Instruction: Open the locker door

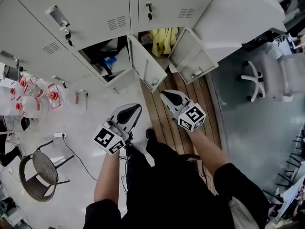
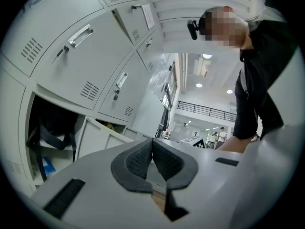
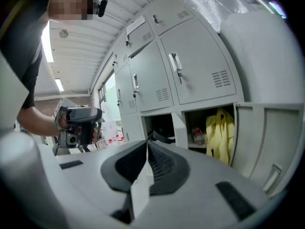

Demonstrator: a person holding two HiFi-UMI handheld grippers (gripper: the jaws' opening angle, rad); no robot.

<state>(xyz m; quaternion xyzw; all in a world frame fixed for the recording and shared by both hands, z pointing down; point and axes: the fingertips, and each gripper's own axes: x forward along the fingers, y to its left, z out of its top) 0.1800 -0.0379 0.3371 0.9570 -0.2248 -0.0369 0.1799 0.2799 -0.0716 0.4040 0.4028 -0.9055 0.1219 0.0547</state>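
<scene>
Both tools were empty: the left gripper (image 1: 127, 113) had its jaws pressed together, and so did the right gripper (image 1: 171, 98). The locker door (image 1: 147, 65) stood ajar at upper centre of the head view, with a second door (image 1: 190, 56) open beside it. It looked like thin sheet metal, probably light, stiff and free on its hinge. The paint seemed slippery, so the small handle (image 1: 155, 81) near the free edge looked the best hold.
</scene>
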